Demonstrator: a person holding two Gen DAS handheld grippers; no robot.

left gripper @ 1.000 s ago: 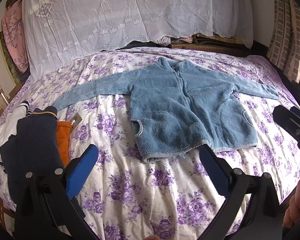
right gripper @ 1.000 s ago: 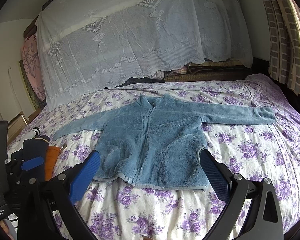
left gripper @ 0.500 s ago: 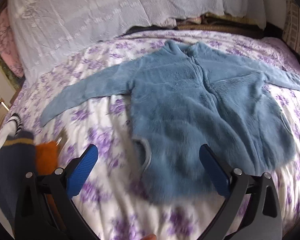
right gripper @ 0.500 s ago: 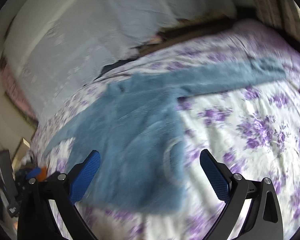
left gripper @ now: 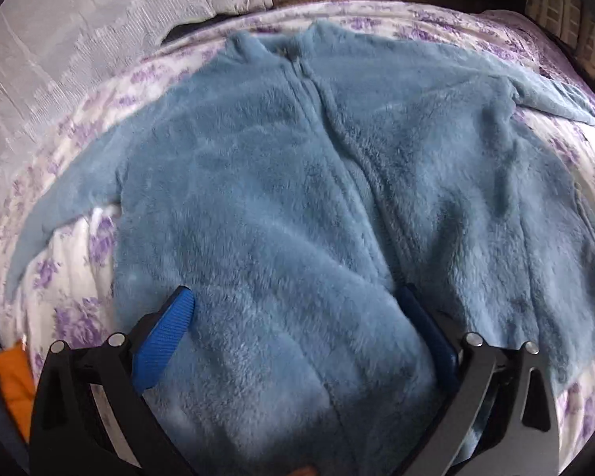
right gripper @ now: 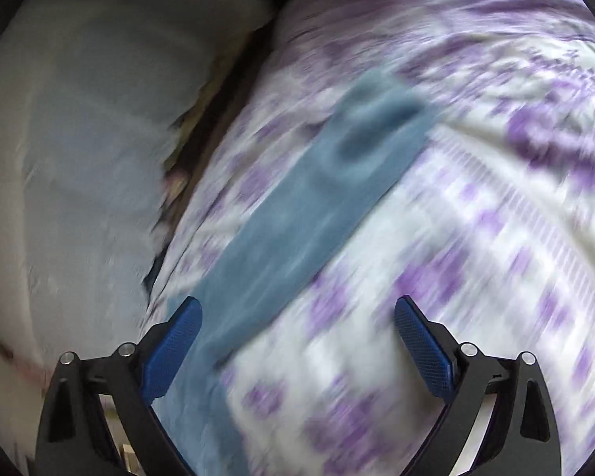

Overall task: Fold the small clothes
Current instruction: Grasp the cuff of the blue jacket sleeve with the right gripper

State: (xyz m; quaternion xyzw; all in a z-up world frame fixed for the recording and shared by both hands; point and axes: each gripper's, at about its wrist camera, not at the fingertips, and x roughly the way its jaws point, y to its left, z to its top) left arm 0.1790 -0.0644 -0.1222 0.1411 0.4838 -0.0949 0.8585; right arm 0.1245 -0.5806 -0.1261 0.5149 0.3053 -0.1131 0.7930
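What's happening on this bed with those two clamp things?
A person is setting out to fold a blue fleece jacket spread flat on a purple-flowered bedspread. The left hand-held gripper hangs open over the jacket's lower front. The right hand-held gripper, its jaws just closing slightly but wide apart, nothing pinched, points along the jacket's sleeve. The right view is blurred. Nothing is folded yet.
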